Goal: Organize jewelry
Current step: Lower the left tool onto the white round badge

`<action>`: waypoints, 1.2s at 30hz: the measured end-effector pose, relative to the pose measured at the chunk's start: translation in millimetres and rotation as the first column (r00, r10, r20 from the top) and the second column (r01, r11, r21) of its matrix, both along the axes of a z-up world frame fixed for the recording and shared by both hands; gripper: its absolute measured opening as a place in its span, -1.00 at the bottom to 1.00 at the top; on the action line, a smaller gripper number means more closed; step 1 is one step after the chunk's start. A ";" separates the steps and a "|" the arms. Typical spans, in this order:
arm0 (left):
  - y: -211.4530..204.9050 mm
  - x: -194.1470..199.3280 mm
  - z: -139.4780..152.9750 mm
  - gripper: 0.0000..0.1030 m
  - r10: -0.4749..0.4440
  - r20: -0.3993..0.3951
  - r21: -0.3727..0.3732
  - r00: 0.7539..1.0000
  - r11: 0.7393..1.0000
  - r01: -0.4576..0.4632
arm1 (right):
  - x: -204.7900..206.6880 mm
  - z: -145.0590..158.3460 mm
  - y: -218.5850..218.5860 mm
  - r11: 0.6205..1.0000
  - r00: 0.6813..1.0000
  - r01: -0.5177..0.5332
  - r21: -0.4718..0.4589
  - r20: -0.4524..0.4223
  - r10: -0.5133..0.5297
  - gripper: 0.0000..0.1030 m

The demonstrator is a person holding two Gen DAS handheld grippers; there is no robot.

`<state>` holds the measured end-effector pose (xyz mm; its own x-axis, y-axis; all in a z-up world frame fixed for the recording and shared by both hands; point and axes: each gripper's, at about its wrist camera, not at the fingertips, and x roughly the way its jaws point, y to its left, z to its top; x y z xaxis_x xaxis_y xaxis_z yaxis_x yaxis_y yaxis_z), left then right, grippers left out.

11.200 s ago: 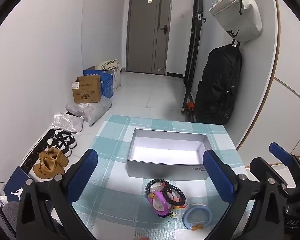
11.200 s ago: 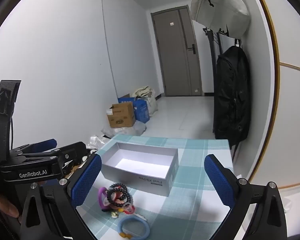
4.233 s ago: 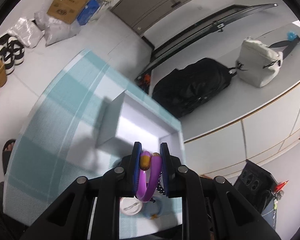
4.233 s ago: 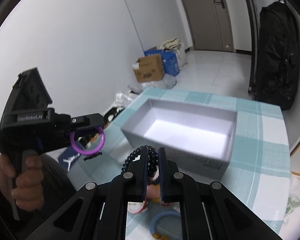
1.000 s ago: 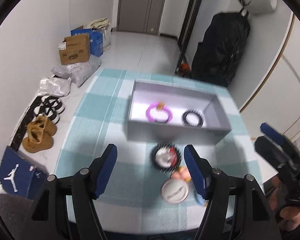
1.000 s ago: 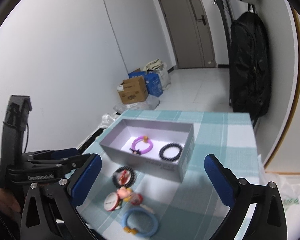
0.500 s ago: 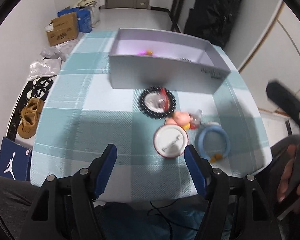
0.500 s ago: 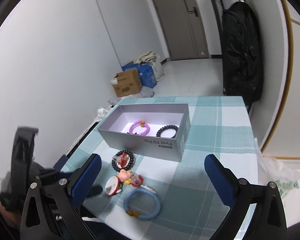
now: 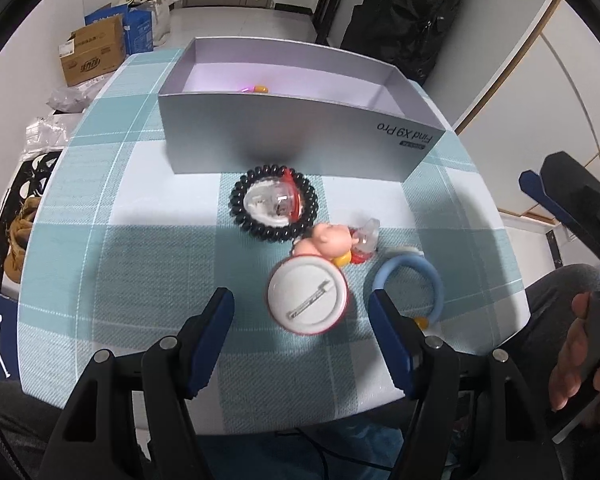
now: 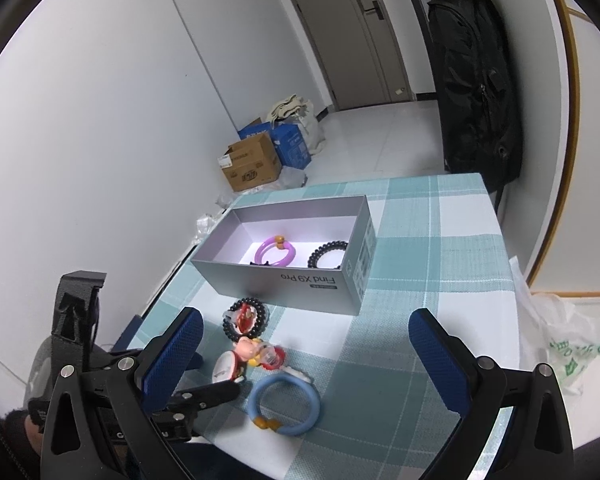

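A grey open box stands at the far side of the teal checked table. Inside it lie a purple bracelet and a black bead bracelet. In front of the box a second black bead bracelet rings a clear red trinket. Nearer lie a pink figure, a round white pin badge and a blue bracelet. My left gripper is open, tilted down just above the badge, which shows between its fingers. My right gripper is open and holds nothing, above the table's near right part.
The table's near edge lies just under both grippers. A person's hand holds the right gripper at the right. On the floor are cardboard boxes and shoes. A black backpack hangs on the wall; a plastic bag sits beside the table.
My left gripper has sunk and tipped downward toward the loose pieces, so the badge now sits between its open fingers. The right gripper has rolled slightly and stays open.
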<state>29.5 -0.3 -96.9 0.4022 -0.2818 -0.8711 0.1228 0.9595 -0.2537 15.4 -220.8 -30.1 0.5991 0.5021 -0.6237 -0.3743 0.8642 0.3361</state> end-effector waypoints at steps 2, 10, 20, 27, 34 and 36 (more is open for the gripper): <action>4.4 0.9 -1.5 0.16 0.000 0.003 -0.028 1.000 1.000 0.000 | 0.4 -0.2 -0.6 1.000 1.000 0.003 0.003 -0.003 -0.003 1.00; 1.0 -0.7 -2.7 -0.29 -0.022 0.004 -0.040 1.000 0.999 0.022 | 1.5 -0.6 -2.2 1.000 1.000 0.010 0.011 -0.013 -0.010 1.00; 11.1 1.5 -1.6 -0.34 -0.014 -0.026 -0.092 1.000 0.996 0.012 | 0.9 -0.4 -3.3 1.000 1.000 0.013 0.013 -0.021 -0.013 1.00; 20.1 0.5 -0.6 -0.61 0.000 -0.041 -0.124 0.999 0.992 -0.005 | 2.7 -5.7 -1.4 1.000 0.997 -0.004 0.021 -0.073 0.006 1.00; 20.3 1.4 -1.8 -0.89 -0.001 -0.046 -0.095 0.999 0.995 -0.003 | 0.7 -6.8 4.0 1.000 0.998 -0.022 0.005 -0.067 0.022 1.00; 21.5 1.8 -2.2 -0.94 0.001 -0.048 -0.089 0.999 0.996 -0.006 | 0.8 -7.4 3.7 1.000 0.997 -0.022 0.003 -0.068 0.022 1.00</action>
<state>31.3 21.2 -99.1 0.3621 -0.3580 -0.8607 0.1052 0.9331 -0.3439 16.2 -217.0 -37.5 0.5441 0.5163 -0.6614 -0.3691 0.8552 0.3638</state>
